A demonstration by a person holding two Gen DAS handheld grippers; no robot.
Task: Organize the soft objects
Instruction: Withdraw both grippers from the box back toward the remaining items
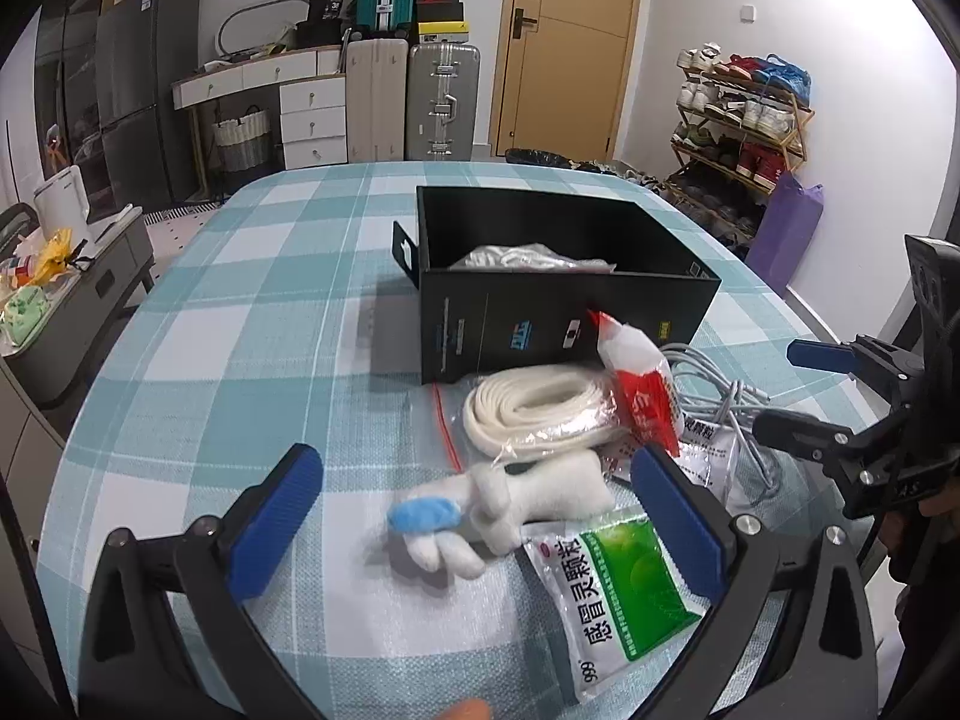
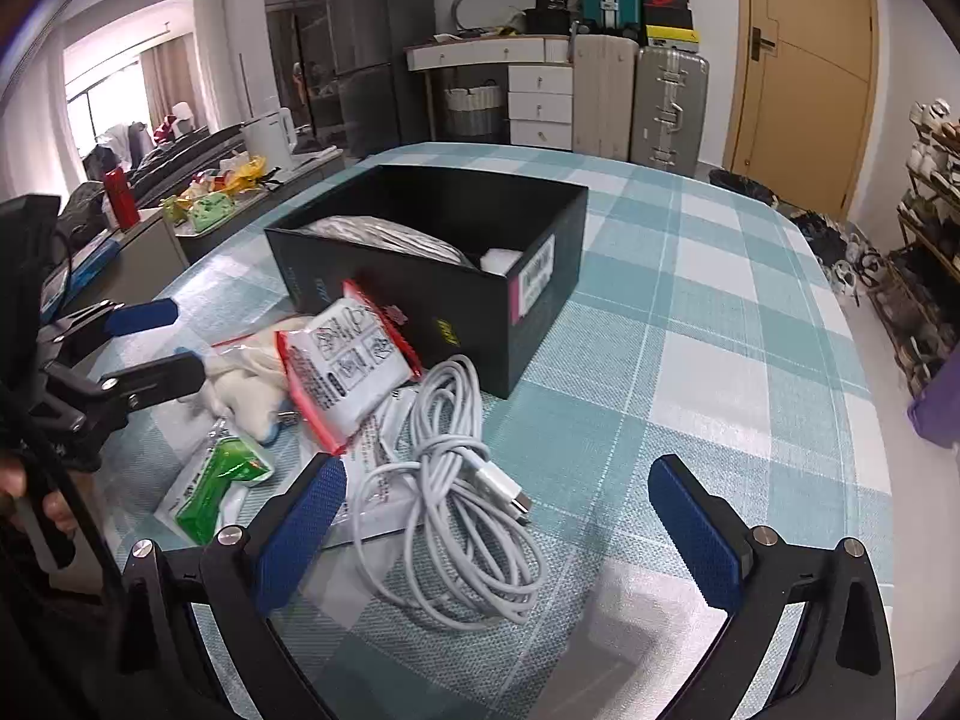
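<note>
A black box [image 1: 540,324] stands on the checked table [image 1: 240,312] with white bagged items inside [image 1: 528,257]. In front of it lie a white plush toy with a blue part [image 1: 480,510], a bagged white rope coil [image 1: 534,414], a red-and-white packet [image 1: 642,384], a green-and-white sachet [image 1: 624,588] and a white cable [image 2: 456,504]. My left gripper [image 1: 474,528] is open, its fingers either side of the plush toy. My right gripper [image 2: 510,534] is open just above the cable. The box also shows in the right wrist view [image 2: 468,276].
More white sachets [image 1: 714,450] lie under the cable. The other gripper shows at each view's edge: right [image 1: 840,408], left [image 2: 138,348]. A cabinet with clutter [image 2: 228,198] stands beside the table. Suitcases [image 1: 444,102] and a shoe rack [image 1: 738,120] stand beyond.
</note>
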